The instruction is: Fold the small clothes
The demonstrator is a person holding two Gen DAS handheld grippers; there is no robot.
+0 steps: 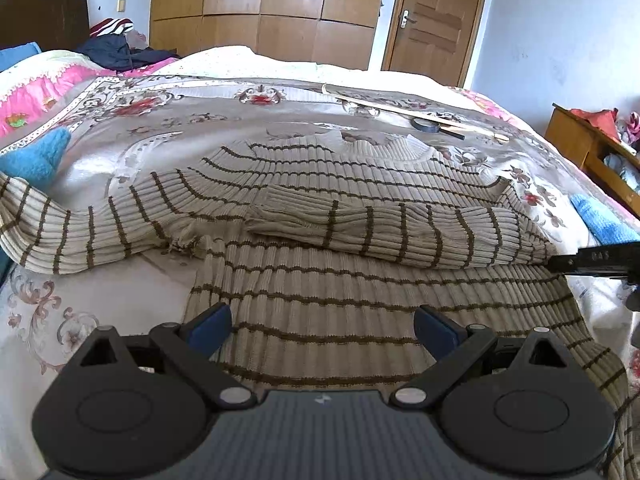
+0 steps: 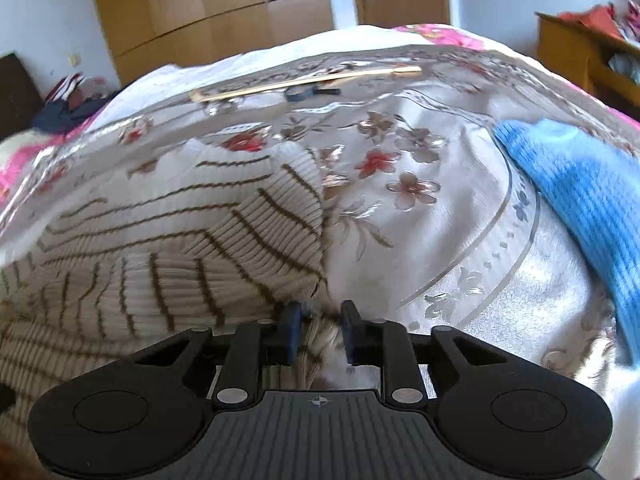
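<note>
One ribbed cream sweater [image 1: 352,200] with thin brown stripes, spread flat on the floral bedspread [image 1: 160,120]; one sleeve folded across its chest, the other trailing off to the side. Left gripper [image 1: 322,326]: jaws wide apart above the hem, gripping nothing. Right gripper [image 2: 320,330]: jaws narrowed around a bunched sweater edge, contact unclear. Left view alone shows the collar; right view alone shows the blue knit [image 2: 576,184] clearly, beside the sweater.

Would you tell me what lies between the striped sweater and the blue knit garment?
In the right wrist view, only bare floral bedcover separates the striped sweater from the blue knit garment.
</note>
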